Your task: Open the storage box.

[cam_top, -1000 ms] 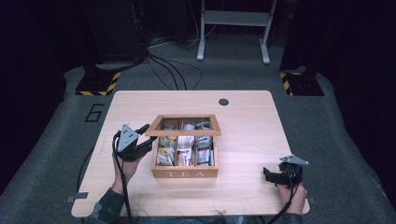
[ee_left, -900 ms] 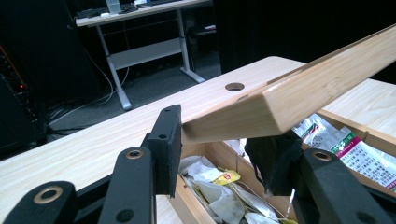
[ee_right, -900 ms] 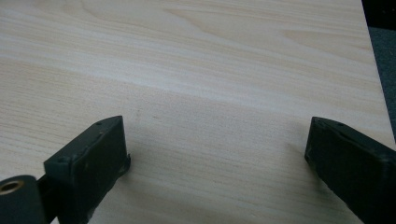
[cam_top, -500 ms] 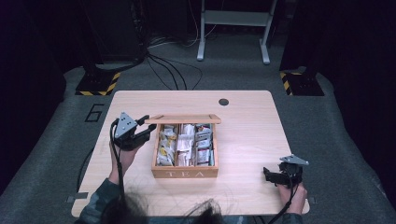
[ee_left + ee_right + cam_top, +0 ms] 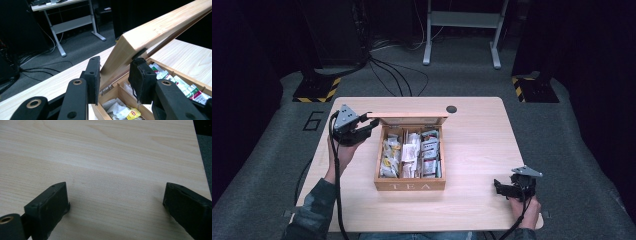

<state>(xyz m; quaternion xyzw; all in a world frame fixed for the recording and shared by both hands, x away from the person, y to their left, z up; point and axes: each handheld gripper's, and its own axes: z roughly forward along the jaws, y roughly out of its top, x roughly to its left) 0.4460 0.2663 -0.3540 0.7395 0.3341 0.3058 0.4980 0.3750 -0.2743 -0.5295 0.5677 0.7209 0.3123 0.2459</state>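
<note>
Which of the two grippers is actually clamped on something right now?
The left gripper, its pads pinching the corner of the tea box's raised lid. The right gripper rests with jaws wide apart over bare table.

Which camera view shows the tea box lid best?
The left gripper view: the lid is close, its corner between the left gripper pads. The high view shows it small and edge-on; the right gripper view faces bare table.

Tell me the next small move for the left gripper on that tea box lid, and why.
Probably swing the lid further up and back. The left gripper is clamped on its corner, and the lid stands only partly raised over the tea box, overhanging the tea bags. The right gripper rests open on the table, away from the box.
</note>
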